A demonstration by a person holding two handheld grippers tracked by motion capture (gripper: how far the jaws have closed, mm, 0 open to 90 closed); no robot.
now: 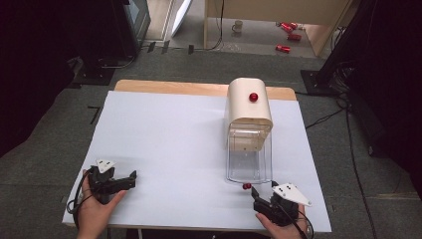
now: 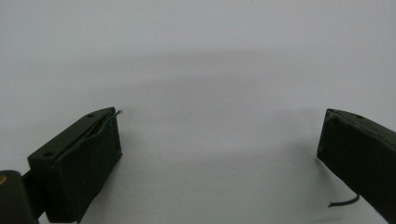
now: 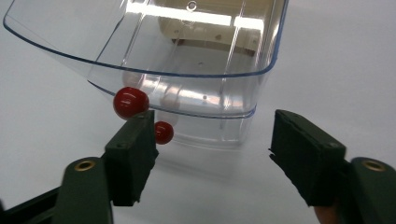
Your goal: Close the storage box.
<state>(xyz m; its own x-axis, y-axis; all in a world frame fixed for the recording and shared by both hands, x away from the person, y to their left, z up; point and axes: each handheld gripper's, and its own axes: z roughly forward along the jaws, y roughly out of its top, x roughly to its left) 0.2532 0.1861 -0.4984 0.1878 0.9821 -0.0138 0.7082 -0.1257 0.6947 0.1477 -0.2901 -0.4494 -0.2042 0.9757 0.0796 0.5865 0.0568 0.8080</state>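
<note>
A cream box with a red button on top stands at the table's right. Its clear plastic drawer is pulled out toward me. A red knob sits at the drawer's front wall. In the right gripper view this knob lies just beyond the left jaw's tip, with a smaller red spot under it. My right gripper faces the drawer, jaws apart, nothing pressed between them. At the front left my left gripper rests open over the bare white sheet.
The white sheet covers a wooden table whose far edge shows. On the floor behind lie a mug and several red cans. Black equipment stands at the left and right.
</note>
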